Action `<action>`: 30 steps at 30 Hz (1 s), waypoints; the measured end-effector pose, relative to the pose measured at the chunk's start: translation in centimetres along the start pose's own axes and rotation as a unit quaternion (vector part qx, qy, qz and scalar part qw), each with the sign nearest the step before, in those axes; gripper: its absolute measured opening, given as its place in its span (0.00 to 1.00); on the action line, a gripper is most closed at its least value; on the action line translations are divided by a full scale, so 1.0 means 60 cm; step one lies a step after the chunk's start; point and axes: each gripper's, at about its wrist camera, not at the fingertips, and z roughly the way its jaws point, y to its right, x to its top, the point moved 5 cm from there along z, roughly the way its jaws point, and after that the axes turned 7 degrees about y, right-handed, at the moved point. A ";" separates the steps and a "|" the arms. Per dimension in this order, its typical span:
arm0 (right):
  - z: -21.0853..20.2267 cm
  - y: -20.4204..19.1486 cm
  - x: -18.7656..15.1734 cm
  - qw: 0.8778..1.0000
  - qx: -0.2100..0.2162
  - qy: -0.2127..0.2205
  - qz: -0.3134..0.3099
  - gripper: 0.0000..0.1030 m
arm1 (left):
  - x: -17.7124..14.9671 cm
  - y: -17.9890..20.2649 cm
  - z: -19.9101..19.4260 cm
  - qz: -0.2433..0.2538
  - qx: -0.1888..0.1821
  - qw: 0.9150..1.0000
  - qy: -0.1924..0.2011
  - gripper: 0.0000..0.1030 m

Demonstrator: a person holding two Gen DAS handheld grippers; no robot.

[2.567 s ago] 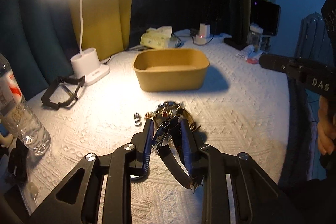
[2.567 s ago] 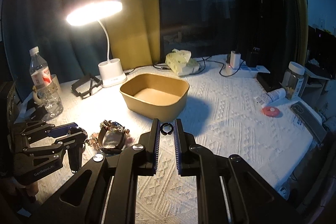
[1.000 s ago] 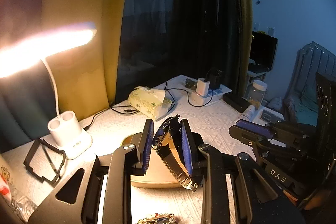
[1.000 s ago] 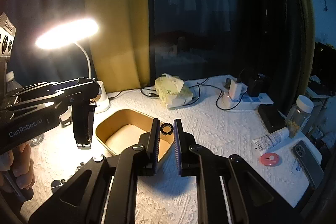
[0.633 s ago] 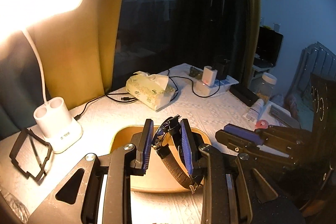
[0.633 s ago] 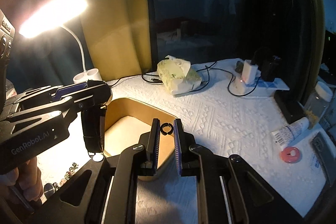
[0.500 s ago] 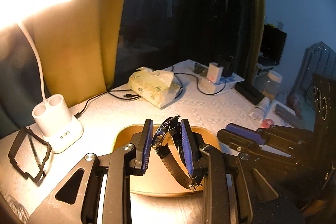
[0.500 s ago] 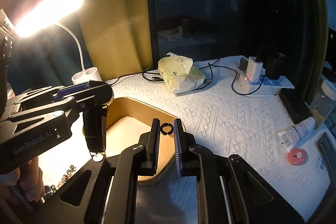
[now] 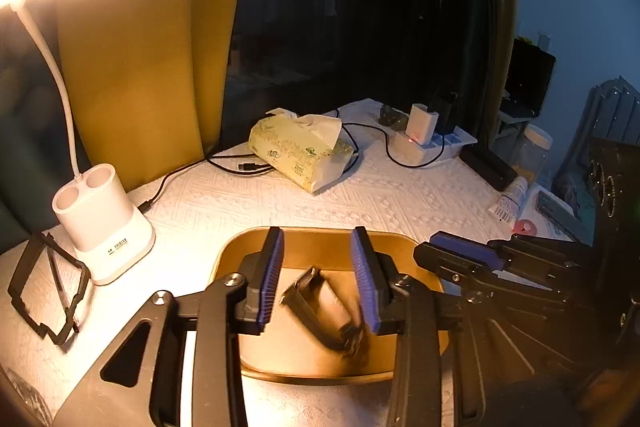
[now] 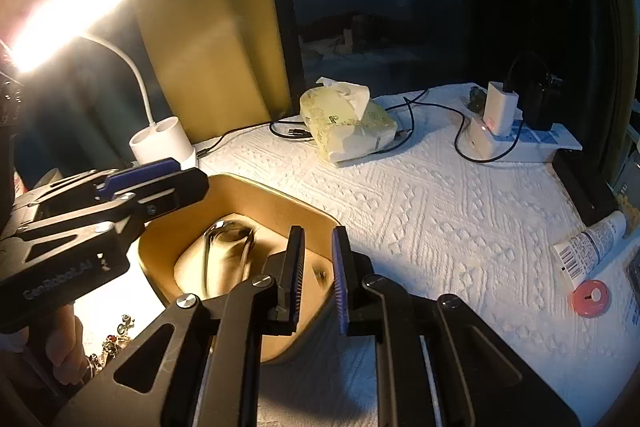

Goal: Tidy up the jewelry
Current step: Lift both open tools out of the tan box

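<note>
L gripper (image 9: 318,279) jaws opening over the tan bin (image 9: 240,251); watch (image 9: 324,311), clamped a moment ago, now falls blurred between them into the bin. R gripper (image 10: 318,269) looks nearly closed, ring no longer visible at tips. Drop-off basically done; more jewelry (image 10: 116,339) waits below-left.

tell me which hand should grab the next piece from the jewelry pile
Left. The left tongs are opening, the watch dropping free into the tray, and the jewelry pile lies beside the left hand. The right tongs sit across the tray from it.
</note>
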 end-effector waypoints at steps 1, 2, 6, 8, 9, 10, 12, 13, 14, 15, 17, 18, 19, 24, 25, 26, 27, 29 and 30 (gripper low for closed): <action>-0.002 0.000 0.000 1.000 0.000 0.000 0.000 0.16 | 0.001 0.000 0.000 0.000 0.000 1.000 0.000 0.41; -0.003 0.000 0.001 1.000 -0.001 0.001 -0.001 0.19 | 0.001 0.000 -0.002 -0.001 0.001 1.000 0.000 0.45; -0.016 0.000 0.003 1.000 -0.006 0.006 -0.003 0.34 | 0.007 -0.001 -0.019 -0.006 -0.002 1.000 0.010 0.54; -0.026 -0.001 0.005 1.000 -0.010 0.010 -0.003 0.47 | 0.011 0.001 -0.031 -0.005 -0.004 1.000 0.016 0.56; -0.031 -0.002 0.005 1.000 -0.011 0.012 -0.004 0.49 | 0.013 0.002 -0.039 -0.005 -0.006 1.000 0.020 0.57; -0.037 -0.003 0.005 1.000 -0.013 0.014 -0.004 0.53 | 0.015 0.004 -0.045 -0.004 -0.007 1.000 0.022 0.58; -0.049 -0.006 0.006 1.000 -0.018 0.016 -0.006 0.55 | 0.019 0.009 -0.058 -0.002 -0.011 1.000 0.027 0.59; -0.053 -0.007 0.005 1.000 -0.021 0.017 -0.007 0.56 | 0.020 0.011 -0.065 0.000 -0.014 0.999 0.029 0.59; -0.060 -0.009 0.005 1.000 -0.025 0.018 -0.009 0.57 | 0.022 0.014 -0.073 0.001 -0.016 0.999 0.031 0.59; -0.066 -0.010 0.005 0.999 -0.027 0.019 -0.010 0.58 | 0.024 0.016 -0.082 0.002 -0.018 0.999 0.035 0.59; -0.081 -0.014 0.004 0.999 -0.031 0.022 -0.013 0.58 | 0.027 0.020 -0.099 0.003 -0.019 0.999 0.044 0.59; -0.087 -0.016 0.003 0.999 -0.033 0.024 -0.015 0.59 | 0.029 0.022 -0.109 0.003 -0.020 0.999 0.048 0.59; -0.095 -0.018 0.002 0.999 -0.036 0.025 -0.016 0.59 | 0.031 0.023 -0.119 0.002 -0.021 0.998 0.052 0.59; -0.131 -0.031 -0.002 0.998 -0.045 0.034 -0.025 0.59 | 0.034 0.029 -0.160 0.003 -0.023 0.997 0.069 0.59; -0.139 -0.033 -0.002 0.998 -0.046 0.037 -0.026 0.59 | 0.034 0.031 -0.168 0.003 -0.024 0.997 0.071 0.59; -0.146 -0.035 -0.004 0.998 -0.048 0.039 -0.027 0.59 | 0.033 0.033 -0.178 0.005 -0.025 0.997 0.075 0.59; -0.153 -0.036 -0.005 0.998 -0.050 0.041 -0.027 0.59 | 0.032 0.035 -0.186 0.006 -0.025 0.997 0.078 0.59; -0.166 -0.041 -0.008 0.997 -0.053 0.044 -0.029 0.59 | 0.030 0.038 -0.198 0.006 -0.027 0.996 0.081 0.60; -0.172 -0.043 -0.010 0.997 -0.055 0.046 -0.031 0.59 | 0.028 0.040 -0.205 0.006 -0.027 0.996 0.083 0.60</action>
